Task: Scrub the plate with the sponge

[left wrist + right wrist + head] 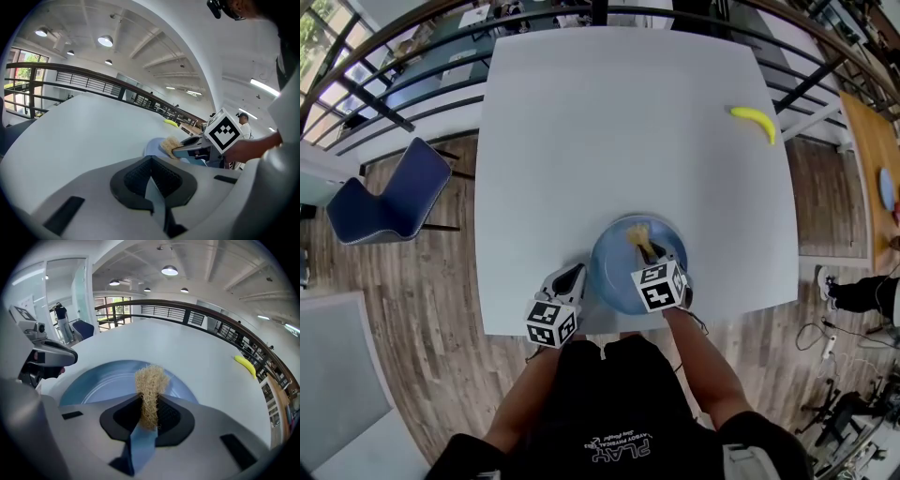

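- The plate [614,274] sits at the desk's [628,122] near edge, with the sponge [639,239] over it, so I judge scrubbing is under way.
- My right hand-held gripper [150,416] pinches the sponge; my left hand-held gripper [151,180] seems clamped on the plate's left rim.
- Next, I'd press down and rub.

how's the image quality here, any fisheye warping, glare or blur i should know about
Head view: strong fisheye, the table edges bow outward, light even with no hard shadows on it. Left gripper view: black corners, the railing curves, the ceiling lights bloom white. Right gripper view: the sponge and plate are sharp, the banana sits small near the warped edge.
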Demonstrator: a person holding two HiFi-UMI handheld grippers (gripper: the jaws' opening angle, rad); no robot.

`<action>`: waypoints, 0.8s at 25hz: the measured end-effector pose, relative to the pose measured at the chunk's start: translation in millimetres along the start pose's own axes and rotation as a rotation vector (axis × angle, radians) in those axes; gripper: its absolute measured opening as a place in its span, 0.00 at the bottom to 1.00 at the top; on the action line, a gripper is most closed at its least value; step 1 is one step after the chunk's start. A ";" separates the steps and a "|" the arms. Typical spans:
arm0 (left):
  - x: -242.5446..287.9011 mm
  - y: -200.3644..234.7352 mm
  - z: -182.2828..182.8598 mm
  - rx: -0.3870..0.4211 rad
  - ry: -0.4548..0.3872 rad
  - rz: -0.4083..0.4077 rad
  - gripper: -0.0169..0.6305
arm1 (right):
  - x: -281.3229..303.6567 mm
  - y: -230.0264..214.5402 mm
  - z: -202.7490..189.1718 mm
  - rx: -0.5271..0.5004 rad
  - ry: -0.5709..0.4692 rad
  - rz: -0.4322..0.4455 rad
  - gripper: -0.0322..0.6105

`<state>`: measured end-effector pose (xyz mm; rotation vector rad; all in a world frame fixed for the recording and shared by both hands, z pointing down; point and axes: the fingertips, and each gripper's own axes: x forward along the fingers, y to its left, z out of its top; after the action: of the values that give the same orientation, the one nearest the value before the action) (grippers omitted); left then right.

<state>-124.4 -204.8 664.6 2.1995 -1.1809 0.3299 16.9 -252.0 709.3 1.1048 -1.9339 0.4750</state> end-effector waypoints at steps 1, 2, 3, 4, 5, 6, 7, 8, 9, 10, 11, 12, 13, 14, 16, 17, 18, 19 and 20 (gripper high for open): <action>-0.1 -0.3 0.6 0.000 -0.001 -0.002 0.05 | -0.3 -3.4 -0.6 0.008 0.003 -0.010 0.16; -0.3 -0.8 1.5 0.001 -0.004 -0.004 0.05 | -0.3 -6.6 -1.6 0.016 0.005 -0.019 0.16; -0.3 -1.5 2.6 0.002 -0.008 -0.007 0.05 | 0.0 -9.5 -2.7 0.023 0.005 -0.027 0.16; -0.1 -2.1 3.8 0.003 -0.012 -0.010 0.05 | 0.7 -12.1 -4.0 0.027 0.005 -0.034 0.16; 0.3 -2.4 4.7 0.004 -0.015 -0.012 0.05 | 1.3 -14.4 -5.1 0.029 0.004 -0.042 0.16; 0.7 -2.2 5.2 0.004 -0.017 -0.013 0.05 | 1.5 -16.3 -5.8 0.030 0.003 -0.051 0.16; 0.8 -2.0 5.3 0.003 -0.017 -0.014 0.05 | 1.3 -18.0 -6.1 0.032 0.000 -0.059 0.16; 0.6 -1.9 5.4 0.000 -0.016 -0.015 0.05 | 0.4 -19.4 -6.1 0.036 -0.002 -0.067 0.16; -0.1 -2.2 5.9 -0.007 -0.015 -0.016 0.05 | -1.0 -20.5 -5.8 0.041 -0.005 -0.072 0.16; -1.0 -2.8 7.1 -0.021 -0.016 -0.019 0.05 | -2.8 -21.0 -5.3 0.048 -0.008 -0.074 0.16; -1.7 -3.5 9.1 -0.036 -0.021 -0.022 0.05 | -4.8 -20.5 -4.9 0.055 -0.013 -0.073 0.16; -2.0 -4.3 11.3 -0.046 -0.029 -0.025 0.05 | -6.7 -18.9 -4.9 0.059 -0.017 -0.070 0.16; -1.8 -4.8 13.1 -0.051 -0.036 -0.026 0.05 | -8.2 -15.8 -5.5 0.061 -0.021 -0.064 0.16; -1.1 -5.0 14.1 -0.051 -0.041 -0.027 0.05 | -9.3 -11.1 -6.3 0.062 -0.025 -0.055 0.16; 0.5 -4.3 14.4 -0.052 -0.044 -0.029 0.05 | -10.8 1.7 -7.1 0.061 -0.033 -0.030 0.16; 0.8 -3.7 14.4 -0.053 -0.045 -0.029 0.05 | -11.7 9.1 -7.0 0.058 -0.035 -0.016 0.16; 0.6 -3.2 14.5 -0.053 -0.045 -0.030 0.05 | -12.7 16.7 -6.6 0.054 -0.037 -0.002 0.16; 0.0 -2.9 14.3 -0.052 -0.044 -0.029 0.05 | -13.8 24.5 -6.0 0.050 -0.038 0.012 0.16; -0.6 -2.7 13.7 -0.052 -0.041 -0.029 0.05 | -14.9 32.1 -5.6 0.043 -0.037 0.027 0.16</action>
<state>-123.5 -211.7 652.5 2.1859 -1.1656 0.2400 -3.4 -223.2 702.9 1.1234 -1.9814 0.5161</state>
